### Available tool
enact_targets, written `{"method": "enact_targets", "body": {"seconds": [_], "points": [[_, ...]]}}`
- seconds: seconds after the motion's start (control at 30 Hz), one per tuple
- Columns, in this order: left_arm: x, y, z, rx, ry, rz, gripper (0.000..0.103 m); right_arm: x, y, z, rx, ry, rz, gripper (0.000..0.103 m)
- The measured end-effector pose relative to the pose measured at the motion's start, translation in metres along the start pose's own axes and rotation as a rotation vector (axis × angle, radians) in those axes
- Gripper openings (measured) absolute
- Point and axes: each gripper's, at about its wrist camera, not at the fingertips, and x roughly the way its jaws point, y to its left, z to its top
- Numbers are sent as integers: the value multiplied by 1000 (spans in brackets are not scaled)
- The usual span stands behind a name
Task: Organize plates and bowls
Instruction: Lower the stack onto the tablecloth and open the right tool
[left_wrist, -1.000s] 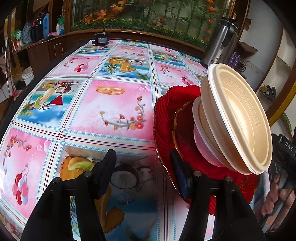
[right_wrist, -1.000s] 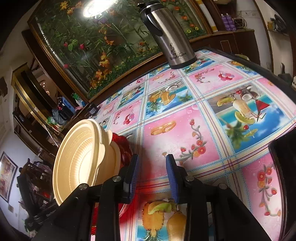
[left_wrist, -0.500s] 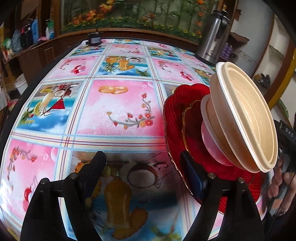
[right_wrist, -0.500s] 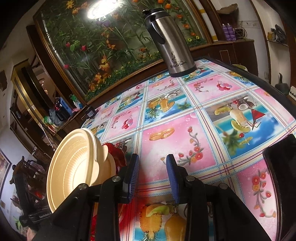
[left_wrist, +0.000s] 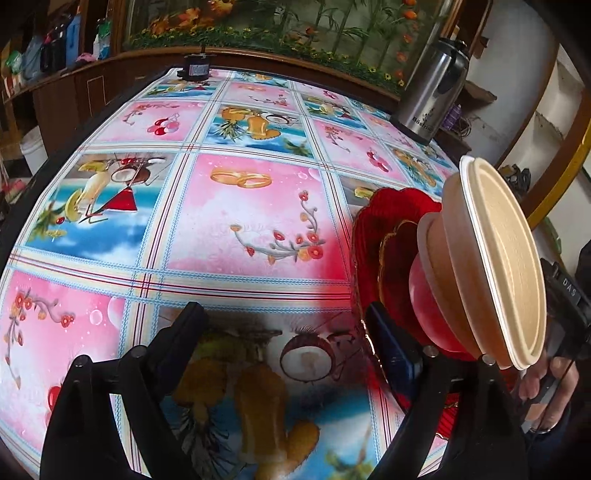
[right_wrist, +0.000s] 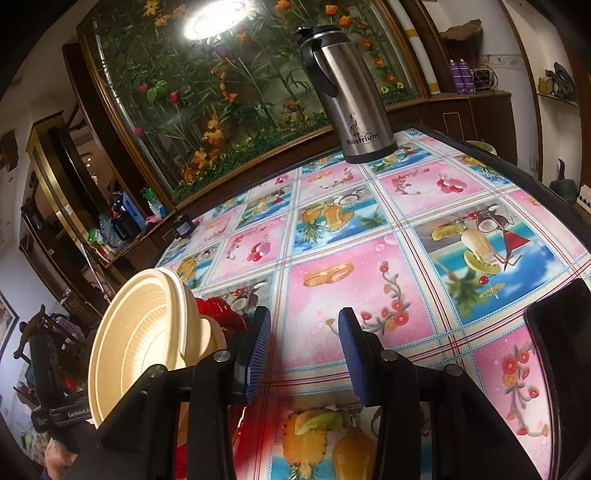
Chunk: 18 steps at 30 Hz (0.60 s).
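A stack stands on the table between my grippers: a red scalloped plate (left_wrist: 391, 240) at the bottom, a pink bowl (left_wrist: 424, 295) on it, and two cream bowls (left_wrist: 495, 258) on top. In the right wrist view the cream bowls (right_wrist: 140, 332) are at the left, with the red plate (right_wrist: 218, 314) behind them. My left gripper (left_wrist: 291, 332) is open, its right finger (left_wrist: 391, 354) beside the red plate's rim. My right gripper (right_wrist: 306, 347) is open and empty, its left finger (right_wrist: 255, 350) next to the stack.
The table has a pink and blue fruit-print cloth (left_wrist: 240, 221). A steel thermos (right_wrist: 347, 96) stands at the far edge, and it also shows in the left wrist view (left_wrist: 432, 92). A small black box (left_wrist: 195, 68) sits at the far edge. A dark object (right_wrist: 561, 350) lies at right.
Both grippers have drawn back and risen a little, so more of the table shows. The stack has not moved. Both grippers stay open.
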Motion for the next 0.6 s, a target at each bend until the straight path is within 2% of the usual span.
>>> {"method": "enact_targets", "body": {"seconds": [0.23, 0.33, 0.37, 0.43, 0.6], "points": [[9, -2, 8, 9, 11, 10, 95, -1, 8, -1, -28, -5, 14, 46], [5, 10, 10, -63, 2, -69, 99, -4, 7, 0, -27, -22, 13, 46], [5, 14, 11, -84, 2, -86, 103, -5, 7, 0, -26, -26, 14, 46], [2, 22, 11, -123, -1, -107, 103, -5, 6, 0, -23, -29, 15, 47], [-17, 32, 9, -163, -49, -106, 103, -5, 9, 0, -35, -32, 16, 47]]}}
